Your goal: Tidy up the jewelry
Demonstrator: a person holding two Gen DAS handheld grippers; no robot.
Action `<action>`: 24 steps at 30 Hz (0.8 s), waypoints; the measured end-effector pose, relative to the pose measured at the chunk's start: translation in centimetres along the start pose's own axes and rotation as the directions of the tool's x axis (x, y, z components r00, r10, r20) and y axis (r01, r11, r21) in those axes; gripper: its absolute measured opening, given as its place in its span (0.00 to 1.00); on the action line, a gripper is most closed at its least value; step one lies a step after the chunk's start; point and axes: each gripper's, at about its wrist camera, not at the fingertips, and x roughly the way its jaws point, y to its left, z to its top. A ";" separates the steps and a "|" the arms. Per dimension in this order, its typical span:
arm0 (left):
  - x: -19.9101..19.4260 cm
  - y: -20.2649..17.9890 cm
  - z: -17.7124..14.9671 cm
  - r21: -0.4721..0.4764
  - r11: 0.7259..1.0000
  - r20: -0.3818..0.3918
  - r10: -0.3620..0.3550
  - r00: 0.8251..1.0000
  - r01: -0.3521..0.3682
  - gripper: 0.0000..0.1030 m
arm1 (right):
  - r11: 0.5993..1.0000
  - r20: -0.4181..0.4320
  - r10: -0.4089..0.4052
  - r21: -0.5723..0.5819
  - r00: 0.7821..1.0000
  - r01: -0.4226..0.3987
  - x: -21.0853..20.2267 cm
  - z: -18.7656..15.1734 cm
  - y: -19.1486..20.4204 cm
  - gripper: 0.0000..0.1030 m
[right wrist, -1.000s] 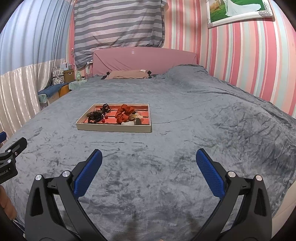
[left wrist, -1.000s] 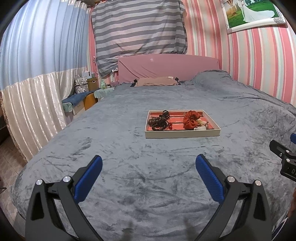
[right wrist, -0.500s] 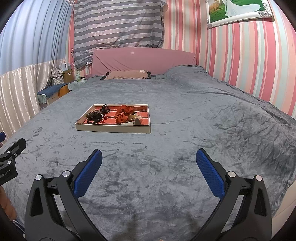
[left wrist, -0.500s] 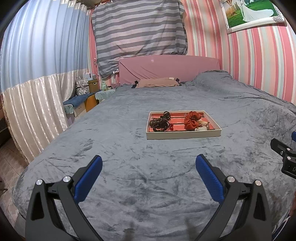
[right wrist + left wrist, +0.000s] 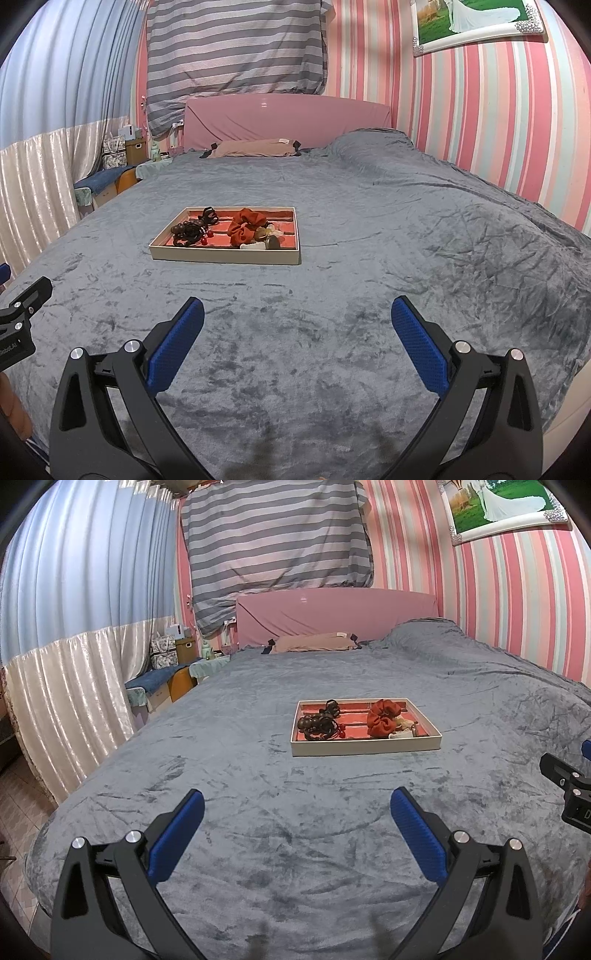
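Ahead, a tray (image 5: pixel 365 746) sits on the grey bedspread (image 5: pixel 258 805), apparently velvet.

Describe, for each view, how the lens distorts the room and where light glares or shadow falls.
Left wrist view: fisheye bends the striped wall and curtain, corners go black, the tray stays sharp. Right wrist view: same bending, a small glare spot on the pink headboard, faint shadows on the blanket near the bottom edge.

Both grippers, left gripper (image 5: pixel 297 808) and right gripper (image 5: pixel 297 318), are rocking black plastic frames with silver screws and textured blue pads (image 5: pixel 177 836) lining the inside of each finger.
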 end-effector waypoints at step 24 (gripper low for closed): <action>1.0 0.4 -0.4 -0.004 1.000 -0.019 0.010 1.000 -0.010 0.96 | 1.000 -0.022 0.007 -0.001 1.000 -0.007 1.3 -0.5 0.1 0.96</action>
